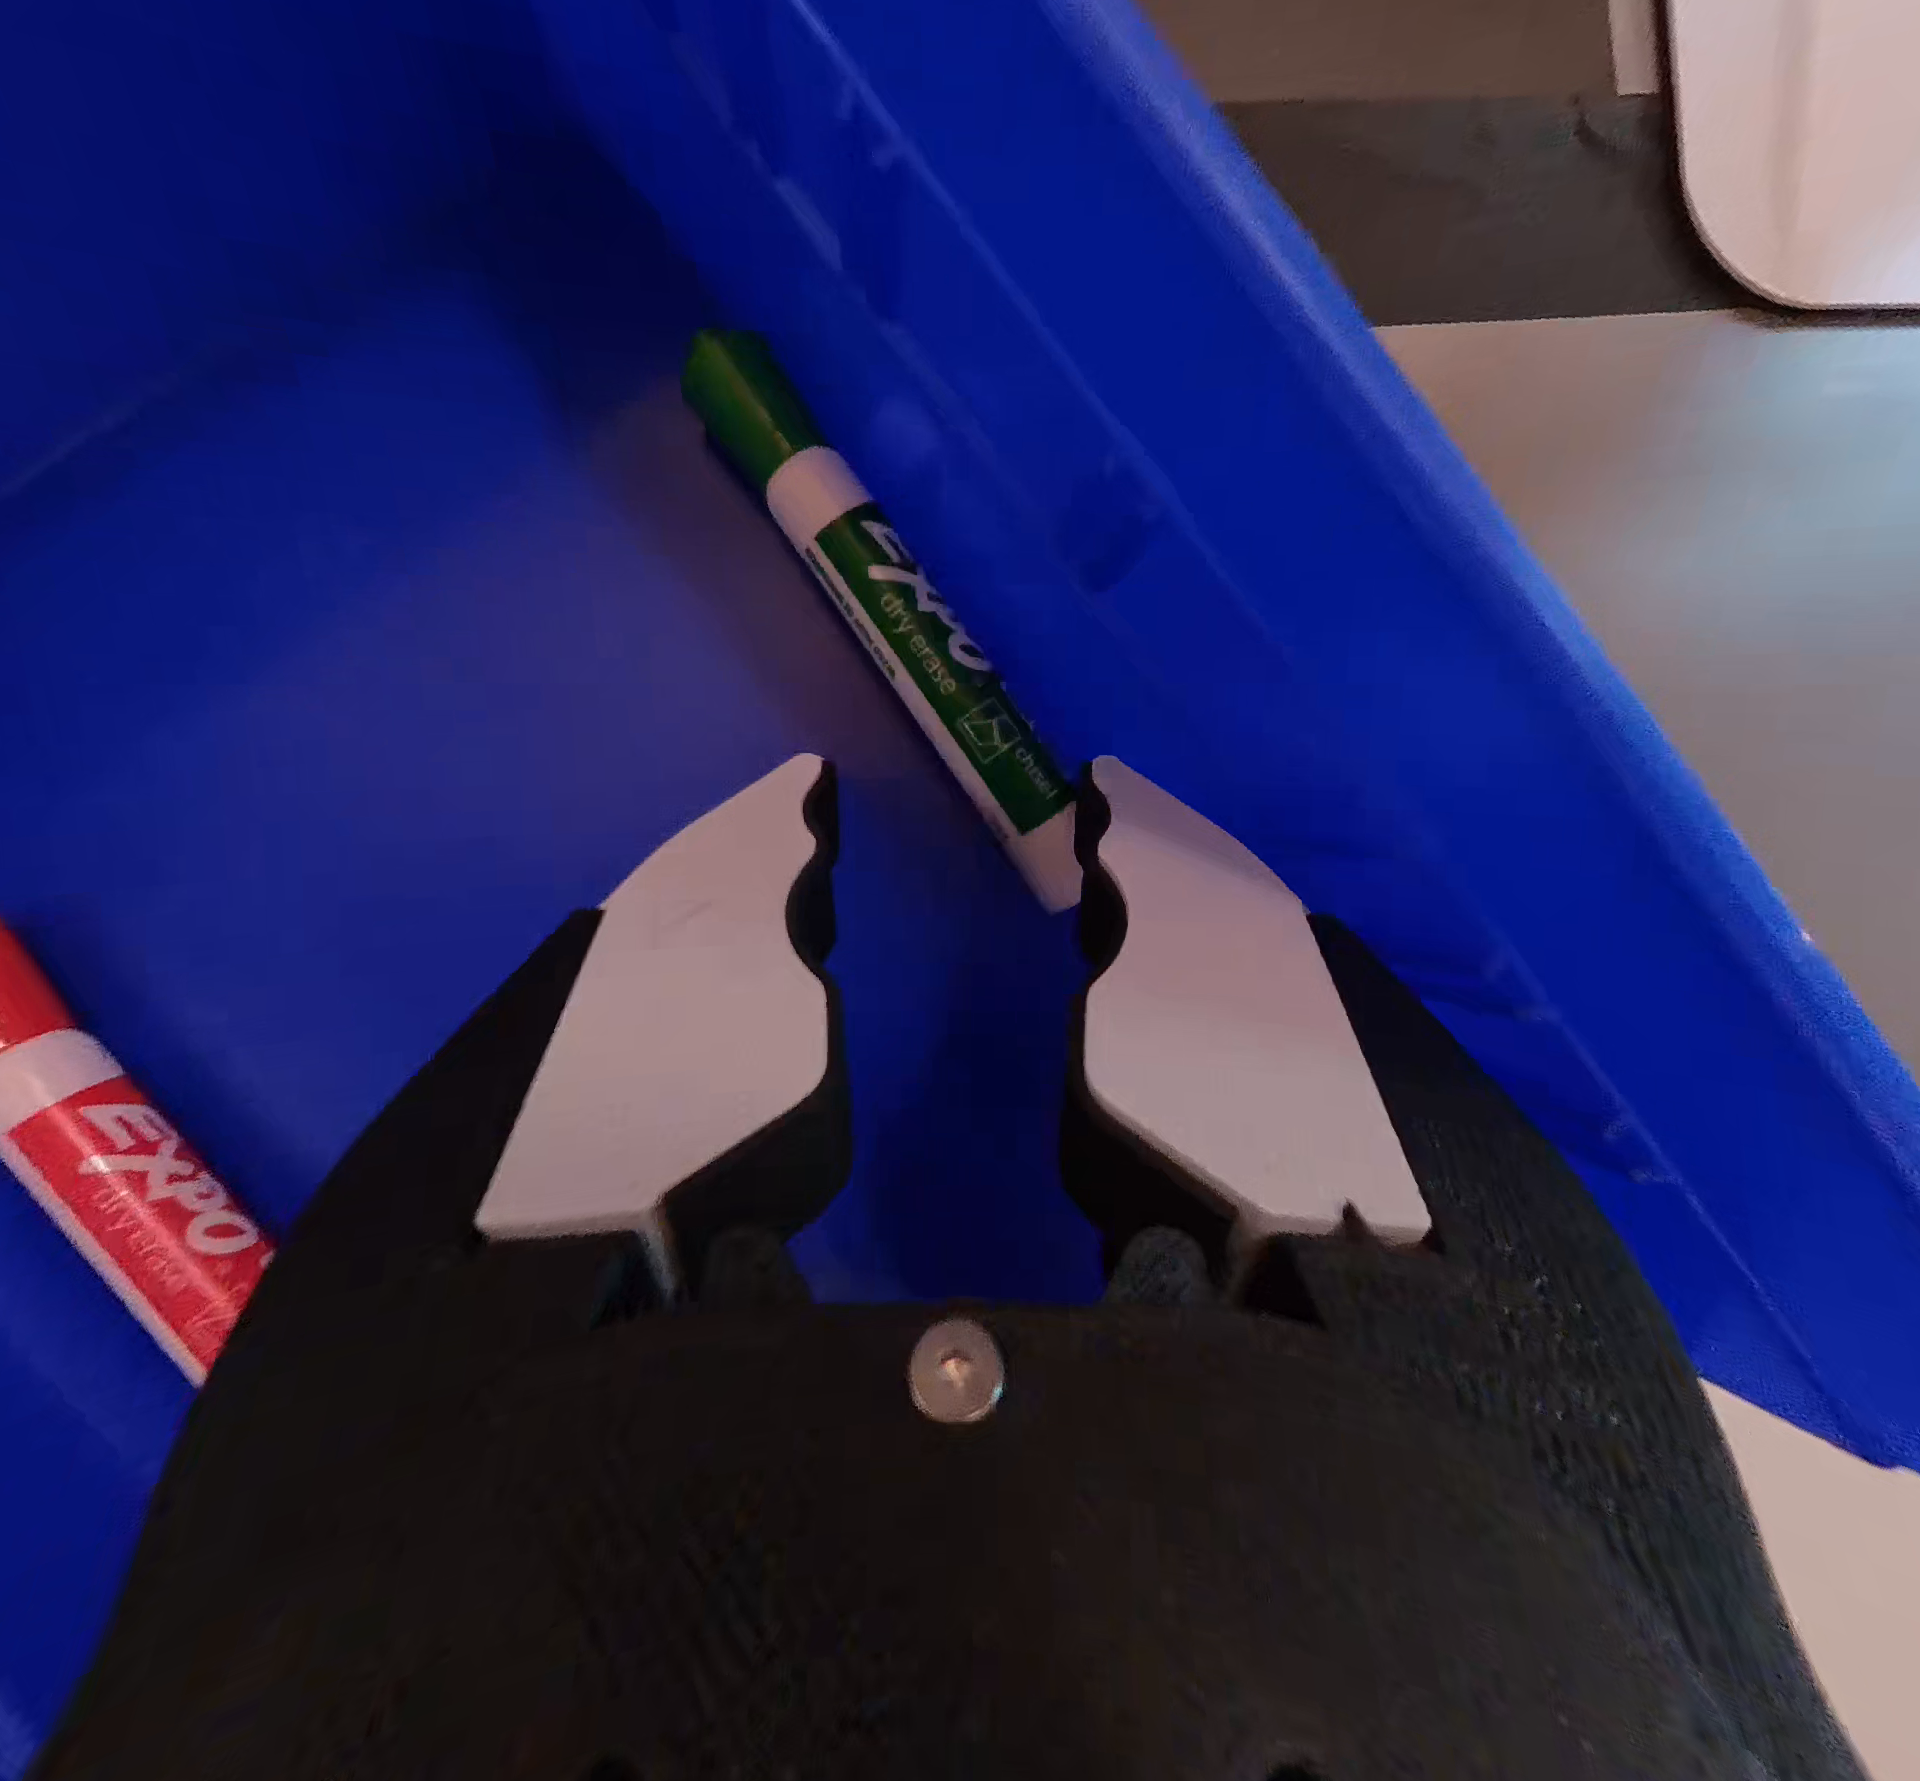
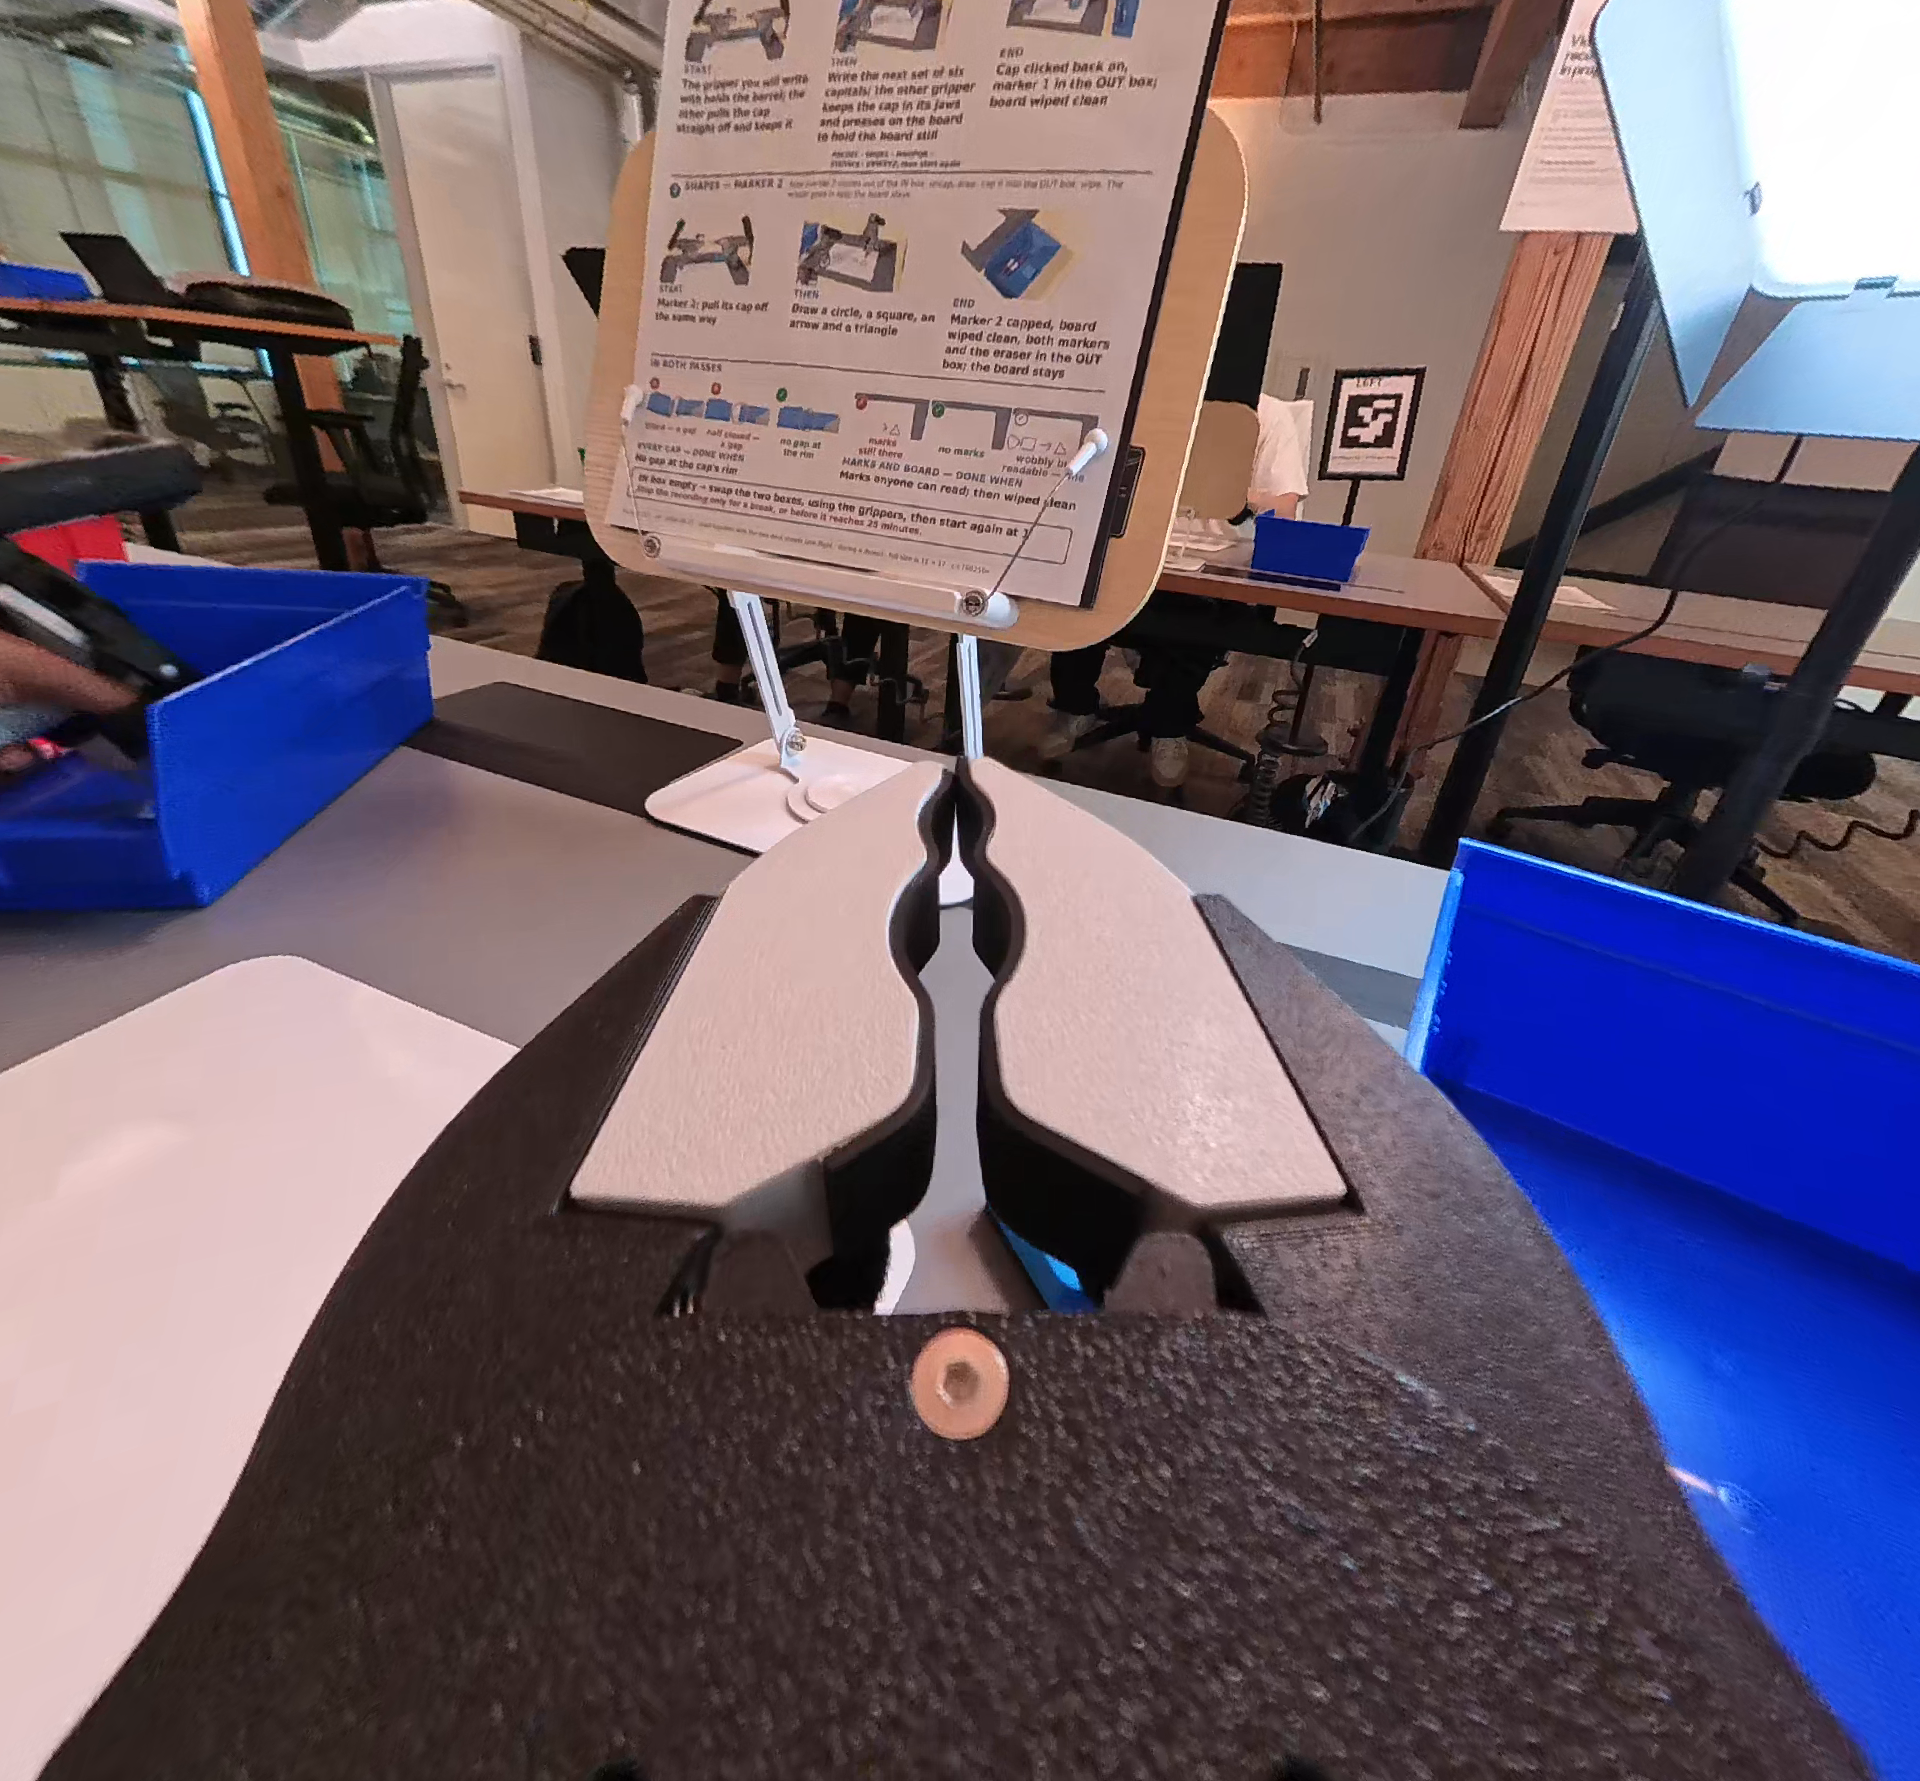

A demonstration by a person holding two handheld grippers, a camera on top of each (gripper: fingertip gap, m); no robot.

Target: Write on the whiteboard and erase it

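In the left wrist view my left gripper (image 1: 956, 775) is open inside a blue bin (image 1: 1195, 484). A green marker (image 1: 883, 609) lies on the bin floor along its right wall, its near white end next to my right fingertip (image 1: 1117, 796). A red marker (image 1: 125, 1181) lies at the lower left, partly hidden by the gripper body. In the right wrist view my right gripper (image 2: 956, 781) is shut and empty above the grey table. The white whiteboard (image 2: 208, 1160) lies flat at the lower left. The left gripper (image 2: 83, 630), held by a hand, reaches into the blue bin (image 2: 281, 692) at far left.
A second blue bin (image 2: 1683, 1025) stands at the right. An instruction sheet on a wooden stand (image 2: 914, 277) with a white base (image 2: 748, 796) stands behind the table's middle, on a black mat (image 2: 561, 744). Desks and chairs fill the room beyond. Spacing between my two grippers at the tips: around 50 centimeters. The left tips stand about 12 centimeters off the red marker (image 1: 125, 1181).
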